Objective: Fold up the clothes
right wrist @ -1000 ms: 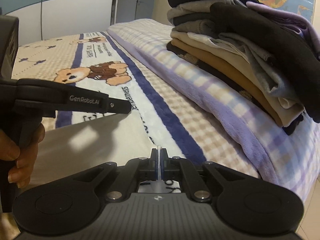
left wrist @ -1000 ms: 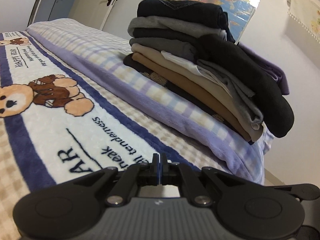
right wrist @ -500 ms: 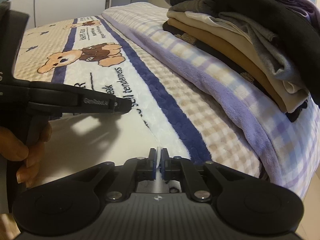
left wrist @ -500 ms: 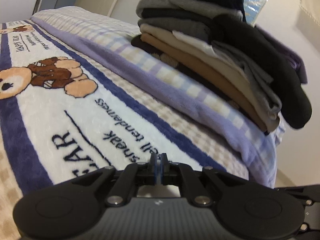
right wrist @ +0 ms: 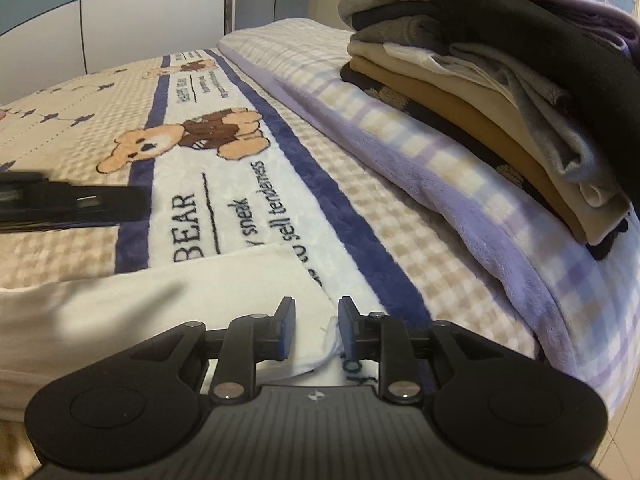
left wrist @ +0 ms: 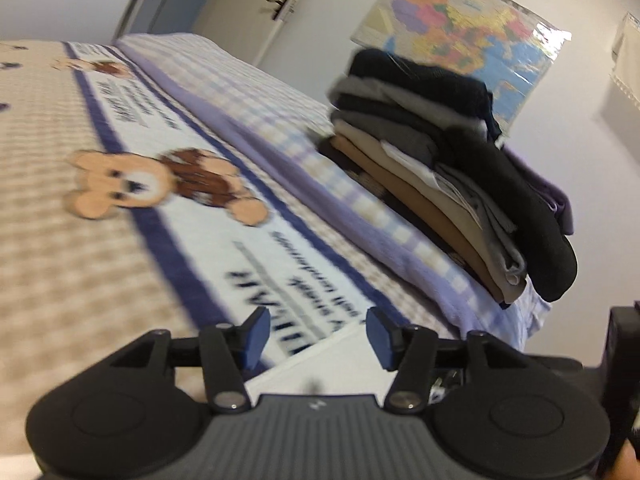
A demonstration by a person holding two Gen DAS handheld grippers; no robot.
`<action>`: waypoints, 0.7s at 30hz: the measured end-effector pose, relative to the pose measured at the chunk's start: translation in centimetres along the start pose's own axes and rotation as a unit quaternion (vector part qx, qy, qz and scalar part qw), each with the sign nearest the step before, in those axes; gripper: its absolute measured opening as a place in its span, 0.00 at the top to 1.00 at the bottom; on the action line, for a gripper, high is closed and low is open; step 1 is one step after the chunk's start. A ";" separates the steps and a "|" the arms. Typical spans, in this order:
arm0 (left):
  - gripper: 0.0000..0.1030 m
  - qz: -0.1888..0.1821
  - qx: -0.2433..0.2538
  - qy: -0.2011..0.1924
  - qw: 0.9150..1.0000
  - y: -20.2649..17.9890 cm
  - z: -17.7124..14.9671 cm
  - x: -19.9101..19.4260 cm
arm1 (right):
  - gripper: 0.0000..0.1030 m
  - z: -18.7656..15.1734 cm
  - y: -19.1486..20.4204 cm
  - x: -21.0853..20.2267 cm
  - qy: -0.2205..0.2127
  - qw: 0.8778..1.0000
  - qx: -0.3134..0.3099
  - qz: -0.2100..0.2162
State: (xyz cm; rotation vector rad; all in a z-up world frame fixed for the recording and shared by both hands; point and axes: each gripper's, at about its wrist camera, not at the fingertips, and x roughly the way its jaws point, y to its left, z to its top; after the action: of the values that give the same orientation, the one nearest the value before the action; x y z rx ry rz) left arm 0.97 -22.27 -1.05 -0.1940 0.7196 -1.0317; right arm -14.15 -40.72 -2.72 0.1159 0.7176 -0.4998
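1. Progress: cream garment point(right wrist: 168, 300) is lying flat on the bear blanket point(right wrist: 224, 184) at lower left of the right wrist view, looking folded at least once; whether more folds are needed is unclear.
2. Left gripper point(left wrist: 312, 334) is opening its jaws; nothing is sitting between the blue pads, only a pale fabric edge showing beneath.
3. Right gripper point(right wrist: 316, 330) is opening too; the garment's corner point(right wrist: 330, 340) is lying loose between the jaws, pads not pressing it — reads as a release.
4. Stack of folded clothes point(right wrist: 480, 60) is sitting on the lilac checked blanket point(right wrist: 460, 184) at upper right, so most items appear done; likely remaining: moving the cream piece onto it.
5. Hard to read: left wrist view is motion-blurred; the garment's near half is hiding under both gripper bodies; stack top is getting cut off in the right wrist view; the dark bar at the left edge point(right wrist: 72, 204), probably the other gripper, is smeared.
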 end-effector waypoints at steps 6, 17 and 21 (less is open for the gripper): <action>0.43 0.053 -0.019 -0.012 0.998 3.9 -1.4 -6.6 | 0.69 -0.1 1.0 -0.5 -0.006 0.999 -0.019 0.032; 0.41 0.086 -0.014 0.005 0.996 7.6 -5.7 -14.4 | 0.69 0.0 5.3 -1.9 -0.012 0.984 -0.076 0.160; 0.41 0.060 0.008 0.033 0.998 8.2 -6.7 -16.2 | 0.68 0.1 7.9 -2.8 -0.008 0.948 -0.141 0.286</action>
State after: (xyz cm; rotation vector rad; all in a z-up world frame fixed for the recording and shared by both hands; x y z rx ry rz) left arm -2.46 -3.29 -2.65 -0.1026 0.7735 -0.9330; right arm -12.12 -32.67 -1.39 0.0466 0.6937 0.1588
